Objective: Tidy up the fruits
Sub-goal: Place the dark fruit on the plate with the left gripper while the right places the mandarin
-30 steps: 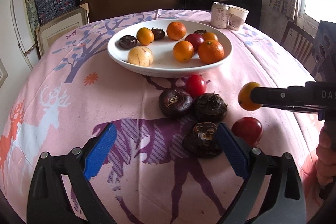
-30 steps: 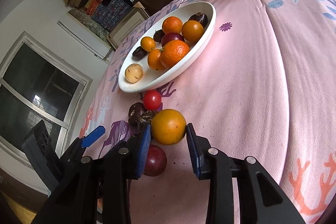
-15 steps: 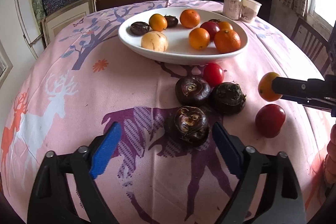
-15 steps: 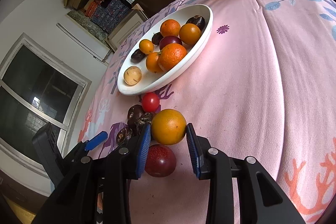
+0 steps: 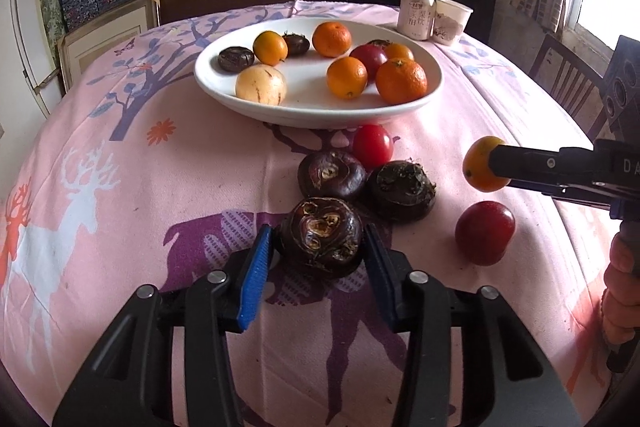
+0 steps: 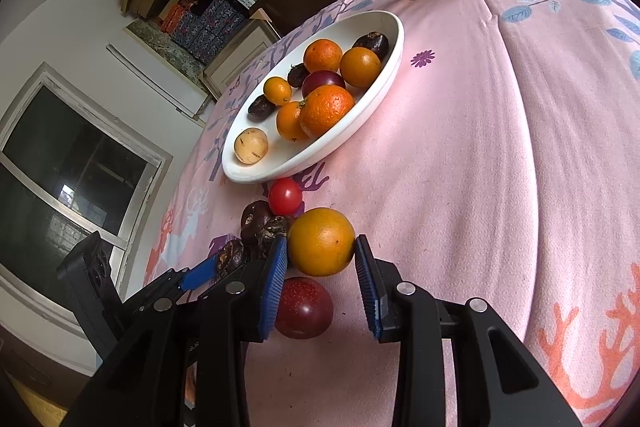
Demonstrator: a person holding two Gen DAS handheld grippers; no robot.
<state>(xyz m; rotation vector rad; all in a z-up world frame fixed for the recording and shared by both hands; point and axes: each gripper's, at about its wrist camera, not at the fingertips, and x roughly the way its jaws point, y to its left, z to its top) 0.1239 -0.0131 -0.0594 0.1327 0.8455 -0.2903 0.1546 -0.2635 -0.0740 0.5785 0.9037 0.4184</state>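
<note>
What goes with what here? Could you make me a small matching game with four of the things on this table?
Things:
1. orange
2. brown bulb
3. pale fruit
4. can

Places:
A. on the plate
B. in the left tongs
C. beside the paper cup
D. in the right tongs

Pairs: 1-D, 2-B, 3-A, 4-C

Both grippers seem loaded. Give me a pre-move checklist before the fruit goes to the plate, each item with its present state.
1. Left gripper: jaws just closed on the dark water chestnut: ok.
2. Right gripper clamps the orange fruit: ok.
3. Bare space on the white plate: ok.
4. Grip firm enough to lift: cannot tell.
5. Red fruit lies just under the right jaws: not ok.
</note>
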